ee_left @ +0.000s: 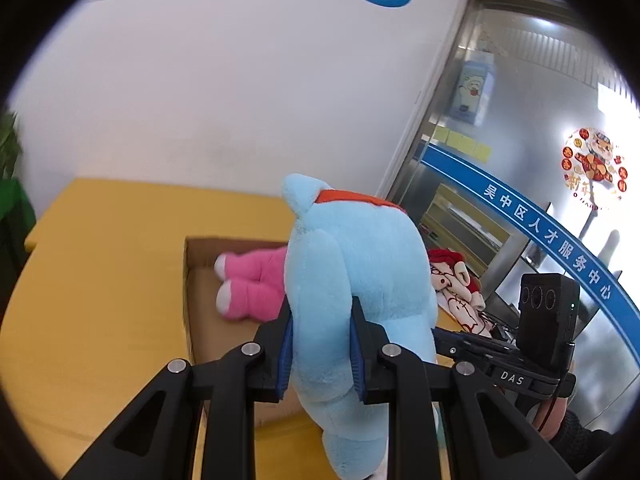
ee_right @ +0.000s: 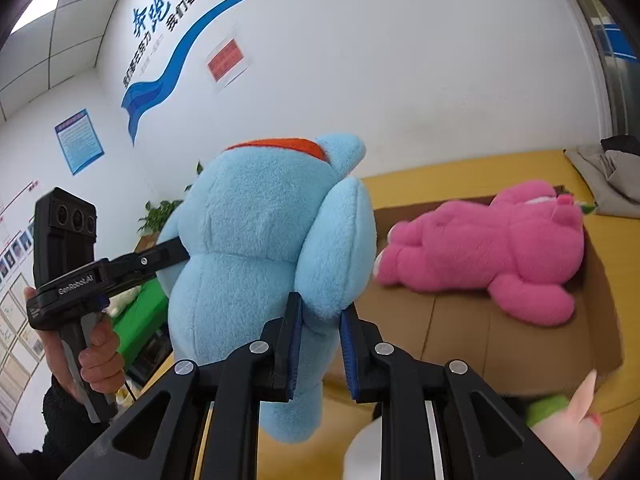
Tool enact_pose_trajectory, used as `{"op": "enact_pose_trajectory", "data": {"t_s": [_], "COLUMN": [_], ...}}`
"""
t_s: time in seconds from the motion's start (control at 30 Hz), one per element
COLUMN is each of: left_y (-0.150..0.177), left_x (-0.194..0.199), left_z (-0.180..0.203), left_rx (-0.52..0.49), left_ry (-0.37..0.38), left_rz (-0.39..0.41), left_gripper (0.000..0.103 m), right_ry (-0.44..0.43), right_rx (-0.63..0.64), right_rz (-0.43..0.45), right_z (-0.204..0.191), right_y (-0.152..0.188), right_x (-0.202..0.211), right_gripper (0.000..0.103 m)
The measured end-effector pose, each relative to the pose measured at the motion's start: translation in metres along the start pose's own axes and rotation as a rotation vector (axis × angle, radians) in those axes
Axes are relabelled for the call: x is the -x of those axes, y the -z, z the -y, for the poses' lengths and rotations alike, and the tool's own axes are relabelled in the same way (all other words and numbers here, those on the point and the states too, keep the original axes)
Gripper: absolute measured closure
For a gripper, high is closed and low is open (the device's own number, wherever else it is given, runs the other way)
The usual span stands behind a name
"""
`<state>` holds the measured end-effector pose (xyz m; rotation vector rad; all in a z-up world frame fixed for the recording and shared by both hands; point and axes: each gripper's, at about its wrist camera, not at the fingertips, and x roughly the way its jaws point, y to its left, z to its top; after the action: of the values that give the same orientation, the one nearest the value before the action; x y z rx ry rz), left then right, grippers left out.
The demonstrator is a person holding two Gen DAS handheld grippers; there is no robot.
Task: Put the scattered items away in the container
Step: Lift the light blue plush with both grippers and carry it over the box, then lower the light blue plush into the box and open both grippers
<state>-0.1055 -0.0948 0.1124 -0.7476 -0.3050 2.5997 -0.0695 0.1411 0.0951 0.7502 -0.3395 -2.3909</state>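
Note:
Both grippers are shut on one light-blue plush toy (ee_left: 352, 264) with an orange collar and hold it up above the yellow surface. My left gripper (ee_left: 322, 344) pinches its body from one side. My right gripper (ee_right: 320, 340) pinches a limb of the blue plush (ee_right: 256, 240) from the other side. An open cardboard box (ee_right: 520, 344) lies just beyond, with a pink plush bear (ee_right: 488, 256) lying inside it. The box (ee_left: 200, 280) and the bear's legs (ee_left: 248, 288) show in the left wrist view too.
A red-and-cream plush (ee_left: 456, 280) lies to the box's right in the left view. A pink-eared toy with green trim (ee_right: 568, 428) lies near the box's front edge. Grey cloth (ee_right: 608, 176) lies at the far right. The yellow surface (ee_left: 100, 300) extends left of the box.

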Motion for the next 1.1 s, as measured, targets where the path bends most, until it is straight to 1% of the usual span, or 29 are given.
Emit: {"op": "enact_pose_trajectory", "data": {"t_s": [0.07, 0.13, 0.27, 0.4, 0.5, 0.57, 0.67, 0.77, 0.83, 0.87, 0.9, 0.97, 1.0, 1.03, 1.07, 1.1], "left_y": [-0.010, -0.016, -0.011, 0.007, 0.024, 0.037, 0.056, 0.075, 0.078, 0.078, 0.078, 0.076, 0.075, 0.072, 0.068, 0.063], "left_x": [-0.016, -0.034, -0.076, -0.112, -0.133, -0.143, -0.153, -0.159, -0.154, -0.152, -0.149, -0.138, -0.131, -0.119, -0.105, -0.094], "left_z": [-0.001, -0.008, -0.034, -0.066, -0.093, -0.108, -0.125, -0.136, -0.135, -0.134, -0.134, -0.132, -0.132, -0.129, -0.124, -0.119], "left_rx": [-0.022, -0.023, 0.011, 0.069, 0.113, 0.140, 0.167, 0.174, 0.173, 0.177, 0.187, 0.203, 0.203, 0.195, 0.181, 0.167], "left_ry": [-0.003, -0.006, -0.021, -0.038, -0.065, -0.093, -0.141, -0.219, -0.238, -0.242, -0.246, -0.248, -0.251, -0.257, -0.262, -0.264], "left_rz": [-0.010, -0.032, -0.098, -0.166, -0.224, -0.263, -0.323, -0.386, -0.379, -0.378, -0.377, -0.360, -0.340, -0.309, -0.272, -0.237], "left_gripper": [0.081, 0.081, 0.081, 0.081, 0.081, 0.081, 0.081, 0.080, 0.080, 0.079, 0.079, 0.078, 0.076, 0.076, 0.076, 0.072], "right_ry": [0.018, 0.031, 0.062, 0.095, 0.103, 0.098, 0.062, 0.053, 0.057, 0.061, 0.065, 0.075, 0.077, 0.061, 0.052, 0.059], "right_rx": [-0.015, -0.039, -0.080, -0.096, -0.106, -0.110, -0.132, -0.090, -0.052, -0.037, -0.030, -0.036, -0.051, -0.073, -0.096, -0.104], "right_rz": [0.003, -0.007, -0.052, -0.145, -0.238, -0.305, -0.417, -0.517, -0.549, -0.551, -0.551, -0.541, -0.522, -0.493, -0.444, -0.400], "right_z": [0.010, 0.022, 0.048, 0.066, 0.074, 0.077, 0.081, 0.076, 0.071, 0.068, 0.069, 0.077, 0.081, 0.087, 0.091, 0.093], "right_y": [-0.012, -0.021, -0.031, -0.023, -0.012, -0.004, 0.007, 0.015, 0.016, 0.016, 0.015, 0.013, 0.012, 0.010, 0.005, 0.002], "right_x": [-0.004, -0.015, -0.048, -0.091, -0.122, -0.140, -0.163, -0.182, -0.187, -0.187, -0.186, -0.182, -0.176, -0.168, -0.155, -0.144], "right_gripper": [0.083, 0.083, 0.084, 0.084, 0.084, 0.084, 0.084, 0.084, 0.082, 0.082, 0.080, 0.071, 0.058, 0.025, 0.012, 0.003]}}
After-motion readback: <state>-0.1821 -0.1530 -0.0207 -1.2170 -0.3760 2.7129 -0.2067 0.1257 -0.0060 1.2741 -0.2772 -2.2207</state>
